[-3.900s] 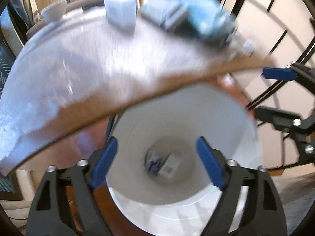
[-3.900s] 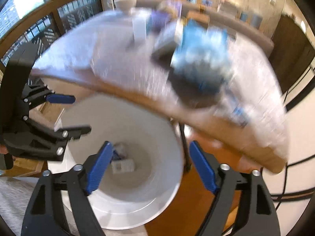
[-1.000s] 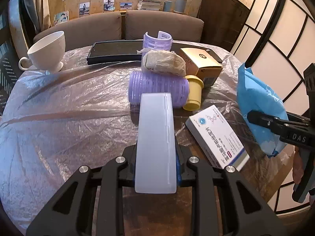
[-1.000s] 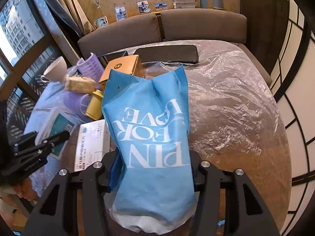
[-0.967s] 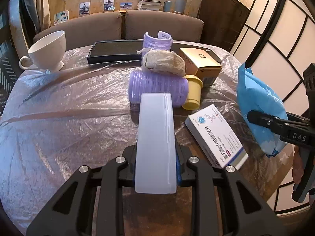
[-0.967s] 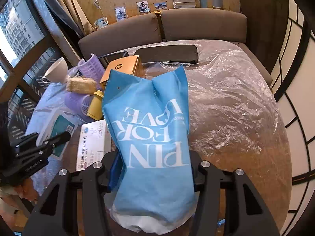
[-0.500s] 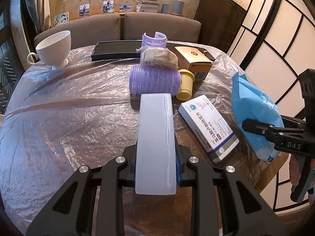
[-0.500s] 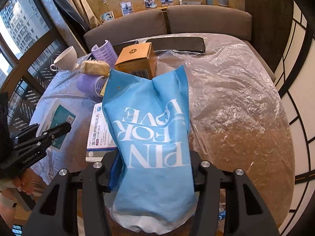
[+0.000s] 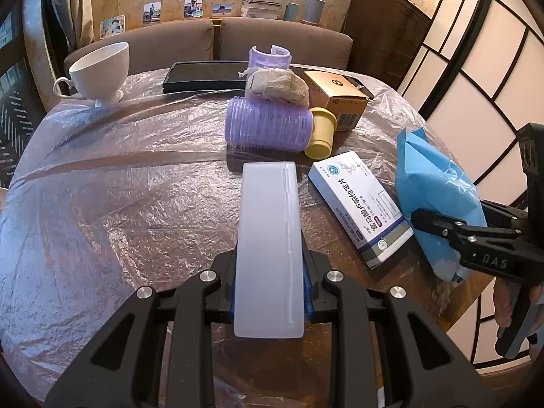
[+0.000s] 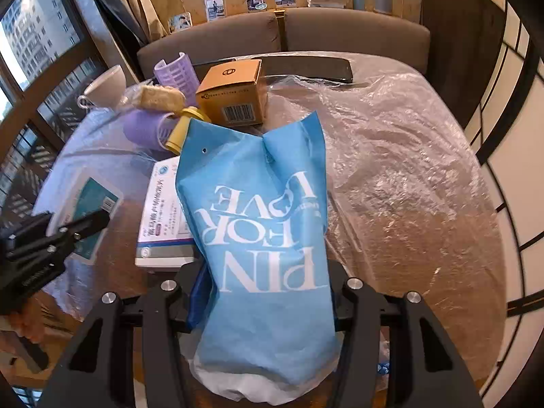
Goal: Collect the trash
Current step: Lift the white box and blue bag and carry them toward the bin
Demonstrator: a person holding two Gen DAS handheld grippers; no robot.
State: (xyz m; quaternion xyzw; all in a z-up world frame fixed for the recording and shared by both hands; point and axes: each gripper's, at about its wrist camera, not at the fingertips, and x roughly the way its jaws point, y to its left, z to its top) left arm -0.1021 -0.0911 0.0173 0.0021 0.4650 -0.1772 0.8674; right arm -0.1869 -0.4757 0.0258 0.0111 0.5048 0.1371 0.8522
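A: Step? Tongs?
B: Carrying. Left tongs (image 9: pixel 270 282) clamped on white plastic case (image 9: pixel 270 238), right tongs (image 10: pixel 261 292) clamped on blue bag (image 10: pixel 261 224), both above worktop (image 9: pixel 119 187).
A: Next?
B: Probably haul both to a bin; none visible.

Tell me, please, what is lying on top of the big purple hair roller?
A wrapped beige bundle rests on the big purple hair roller. Behind it stands a second purple roller, its lower part hidden.
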